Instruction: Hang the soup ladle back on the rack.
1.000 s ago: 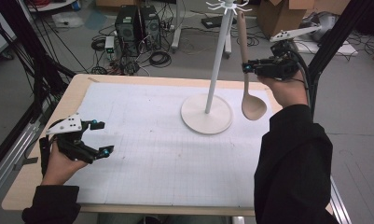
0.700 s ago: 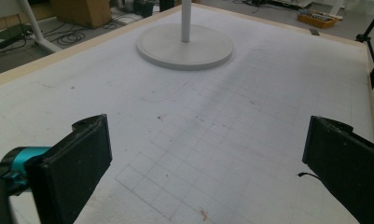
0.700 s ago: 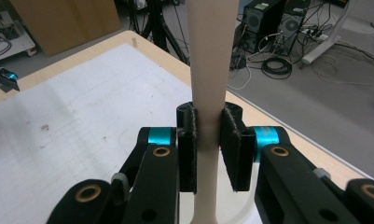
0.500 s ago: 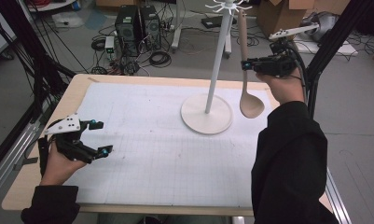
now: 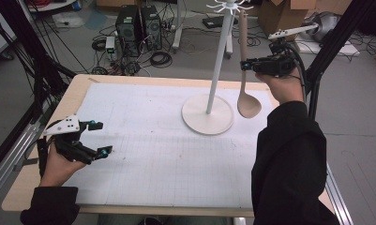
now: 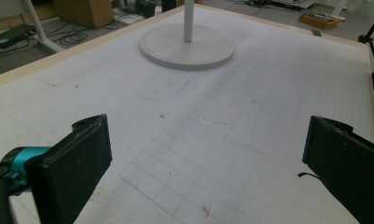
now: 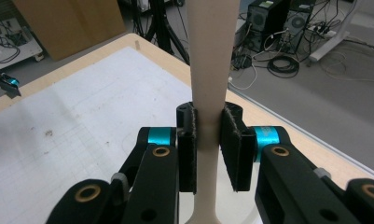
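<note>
My right gripper has its black jaws clamped on the flat handle of the long pale wooden ladle, with the pads pressing both faces of the handle partway down. The ladle hangs upright, bowl down, beside the pole of the white metal hook stand with the round base; its top reaches up to the ring of hooks, though I cannot tell whether it is caught on one.

The risk I see is at that top end. If the handle is on a hook and I pull sideways, the light stand could tip or skate across the white gridded mat. If it is not hooked and I let go, the ladle drops onto the base. The grip is narrow, so the ladle could also swing in the pads.

My right hand is raised well above the table's far right corner, forearm angled up, gripper pointing left at the ladle. My left gripper rests low over the mat's near left, jaws wide apart, holding nothing.
</note>
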